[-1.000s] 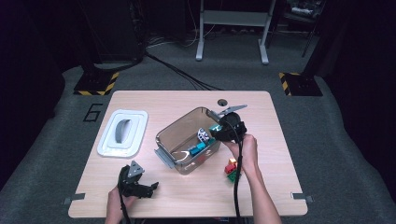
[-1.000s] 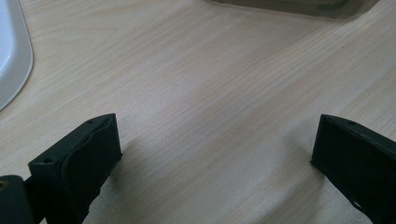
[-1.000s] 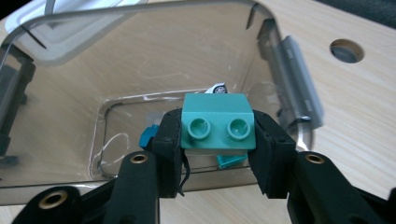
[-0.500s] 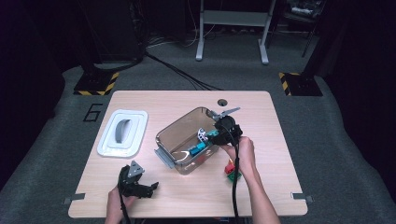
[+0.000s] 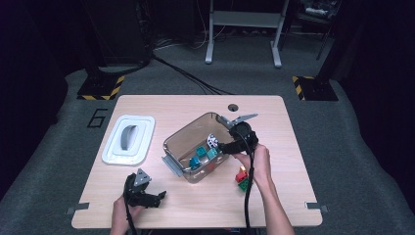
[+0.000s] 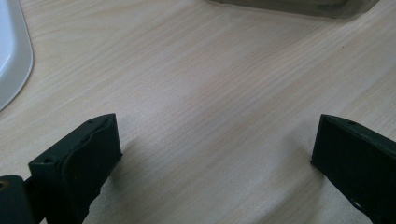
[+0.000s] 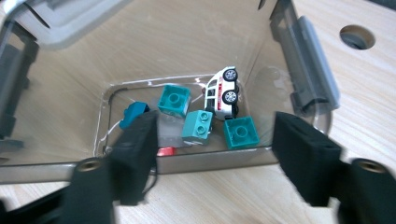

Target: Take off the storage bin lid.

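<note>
Sitting in the clear plastic bin (image 7: 187,60) near the middle of the desk (image 5: 195,105), toward its right half, are several small toy bricks: teal ones (image 7: 241,132) bunched at the bin's floor with a white toy car (image 7: 223,91), a blue piece (image 7: 133,115) and a bit of red beside them. They look light, hard and stiff, w/ smooth, probably slippery faces (the studs on top give little purchase), so flat opposite sides seem the best place to pinch. The right gripper (image 5: 226,146) hangs over the bin's near rim, its jaws having just spread apart, nothing between them; a teal brick lies just beyond. Outside the bin, near the desk's right front, a red-and-green brick stack (image 5: 242,179) stands by the person's right hand (image 5: 257,161). The left gripper (image 5: 155,198) rests at the front left edge, jaws spread wide over bare wood, holding nothing. A white lid (image 5: 128,139) lies flat toward the left edge, approx. level with the bin.
</note>
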{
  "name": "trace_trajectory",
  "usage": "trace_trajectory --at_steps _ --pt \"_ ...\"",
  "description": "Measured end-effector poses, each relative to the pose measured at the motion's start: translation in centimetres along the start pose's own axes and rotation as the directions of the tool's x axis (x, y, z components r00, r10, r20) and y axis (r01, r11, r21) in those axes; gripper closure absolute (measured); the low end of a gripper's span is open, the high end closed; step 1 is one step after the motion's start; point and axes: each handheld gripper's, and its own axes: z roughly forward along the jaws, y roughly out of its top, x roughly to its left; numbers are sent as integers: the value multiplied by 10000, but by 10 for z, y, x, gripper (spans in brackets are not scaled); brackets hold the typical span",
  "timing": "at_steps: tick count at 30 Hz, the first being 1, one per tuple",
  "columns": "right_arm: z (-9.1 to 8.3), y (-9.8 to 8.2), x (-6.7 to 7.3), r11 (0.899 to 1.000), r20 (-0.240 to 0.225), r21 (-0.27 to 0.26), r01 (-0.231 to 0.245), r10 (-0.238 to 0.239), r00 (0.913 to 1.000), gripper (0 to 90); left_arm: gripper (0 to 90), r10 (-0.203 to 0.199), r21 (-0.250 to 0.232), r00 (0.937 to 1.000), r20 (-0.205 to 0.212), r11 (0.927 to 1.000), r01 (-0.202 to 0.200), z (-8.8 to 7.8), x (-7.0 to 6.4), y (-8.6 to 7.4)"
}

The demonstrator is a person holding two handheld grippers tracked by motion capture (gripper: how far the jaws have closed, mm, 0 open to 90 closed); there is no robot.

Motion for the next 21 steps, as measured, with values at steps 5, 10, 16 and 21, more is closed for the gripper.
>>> trace_trajectory --at_steps 5,10,16,21 --pt "-16 -12 -4 9994 186 -319 -105 111 9998 156 12 0 3 10000 -4 10000 0 0 0 0" --pt "-24 -34 -12 9984 428 -371 -421 437 9981 123 11 8 -2 10000 -3 10000 -8 0 0 0" --pt "-17 -71 -24 9946 782 1 -1041 1038 9915 44 11 -76 -9 10000 18 10000 77 0 -1 0" --pt "-2 -103 -36 9857 1015 331 -1654 1614 9817 44 11 -72 -14 10000 14 10000 72 0 -1 0"
